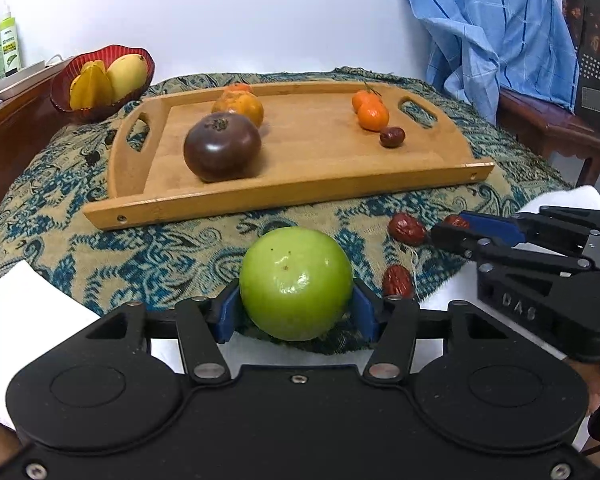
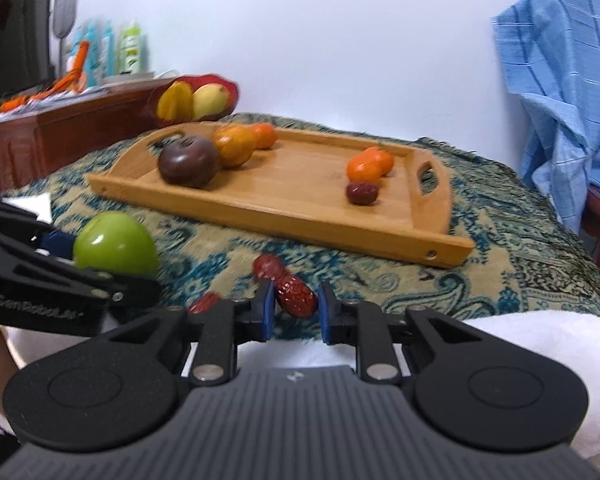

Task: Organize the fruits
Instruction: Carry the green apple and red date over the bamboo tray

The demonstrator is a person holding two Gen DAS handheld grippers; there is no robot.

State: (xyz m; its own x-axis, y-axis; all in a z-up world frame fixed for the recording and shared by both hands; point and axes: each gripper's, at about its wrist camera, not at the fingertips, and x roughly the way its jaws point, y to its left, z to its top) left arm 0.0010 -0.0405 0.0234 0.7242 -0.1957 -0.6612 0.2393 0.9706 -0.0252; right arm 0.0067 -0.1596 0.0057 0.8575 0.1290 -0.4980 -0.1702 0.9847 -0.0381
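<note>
Both pairs of jaws are clenched on fruit. On the left gripper (image 1: pixel 296 308) the blue pads press either side of a green apple (image 1: pixel 296 282), which sits low over the patterned cloth (image 1: pixel 140 248) near its front edge. The right gripper (image 2: pixel 296 310) has clamped a red date (image 2: pixel 296 296) between its pads; the date lies slantwise across the gap, down at the cloth. A second date (image 2: pixel 268 267) touches the held one just beyond it, and a third (image 2: pixel 205 302) peeks out beside the left finger, between the two grippers. The apple is just left of this cluster.

Farther back on the cloth stands a wooden tray (image 1: pixel 316 194). At its left end a dark purple tomato (image 1: pixel 222 147) rests against an orange (image 1: pixel 239 108), with another orange fruit behind. Toward the right end sit two small tangerines (image 1: pixel 370 111) touching each other, and one date (image 1: pixel 392 137) just in front of them. Beyond the tray's left corner, a red bowl (image 1: pixel 140 60) holds a mango and a starfruit.
</note>
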